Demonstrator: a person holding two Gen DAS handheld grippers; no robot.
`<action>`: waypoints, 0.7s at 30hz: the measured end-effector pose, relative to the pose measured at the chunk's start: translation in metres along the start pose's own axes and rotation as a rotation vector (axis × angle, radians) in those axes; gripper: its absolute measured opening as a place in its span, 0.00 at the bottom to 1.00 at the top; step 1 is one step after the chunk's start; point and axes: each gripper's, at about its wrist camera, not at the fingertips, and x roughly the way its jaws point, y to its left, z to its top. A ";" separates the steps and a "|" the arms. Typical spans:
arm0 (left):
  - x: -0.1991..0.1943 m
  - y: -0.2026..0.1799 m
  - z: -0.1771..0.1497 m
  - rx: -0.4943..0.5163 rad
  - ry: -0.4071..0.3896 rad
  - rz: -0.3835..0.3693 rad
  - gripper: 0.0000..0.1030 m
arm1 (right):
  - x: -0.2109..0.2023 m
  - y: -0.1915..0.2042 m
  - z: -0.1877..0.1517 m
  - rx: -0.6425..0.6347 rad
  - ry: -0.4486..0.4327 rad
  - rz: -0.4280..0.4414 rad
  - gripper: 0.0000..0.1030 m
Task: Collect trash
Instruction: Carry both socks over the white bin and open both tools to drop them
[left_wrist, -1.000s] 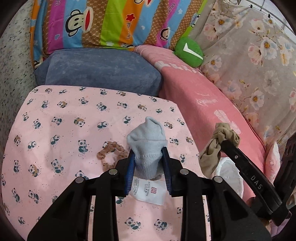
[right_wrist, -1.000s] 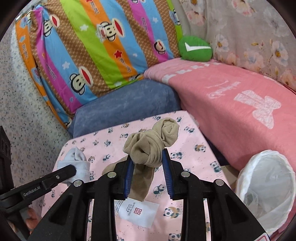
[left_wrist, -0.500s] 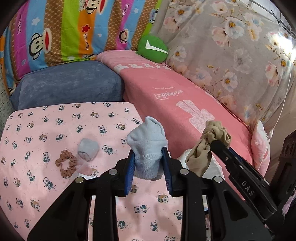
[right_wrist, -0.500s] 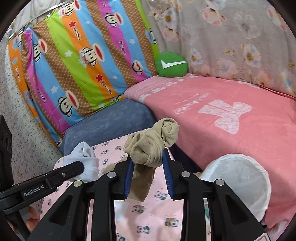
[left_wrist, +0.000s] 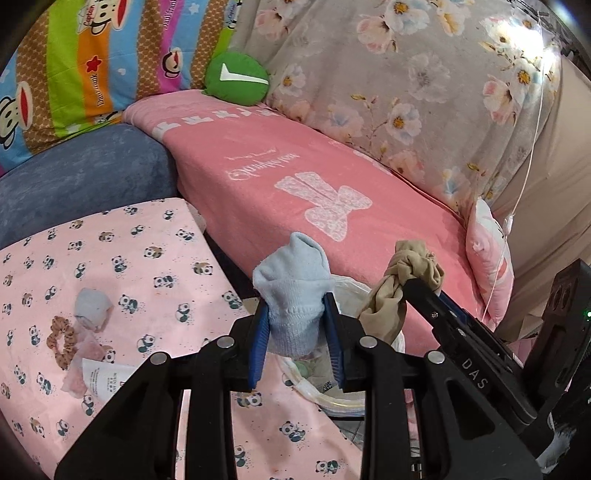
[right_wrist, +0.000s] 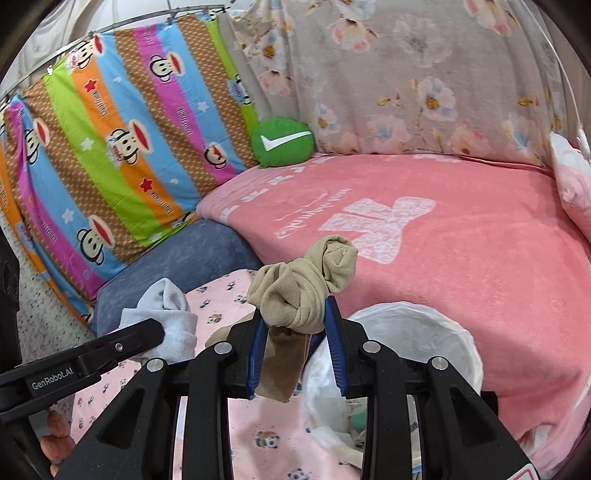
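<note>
My left hand-held gripper is clamped on a soft, ribbed pale-blue sock; my right hand-held gripper pinches a knotted, thin tan stocking. Both hang near the crinkly white-lined bin, beside the fuzzy pink blanket. A leopard scrunchie and paper packet lie on the panda-print sheet.
</note>
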 end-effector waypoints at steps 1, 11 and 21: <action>0.004 -0.006 0.000 0.009 0.005 -0.006 0.27 | -0.001 -0.006 0.000 0.007 -0.001 -0.007 0.29; 0.041 -0.053 -0.004 0.081 0.069 -0.054 0.27 | -0.004 -0.057 -0.001 0.083 -0.007 -0.072 0.29; 0.055 -0.077 -0.005 0.102 0.066 -0.050 0.42 | -0.007 -0.083 0.000 0.114 -0.022 -0.107 0.34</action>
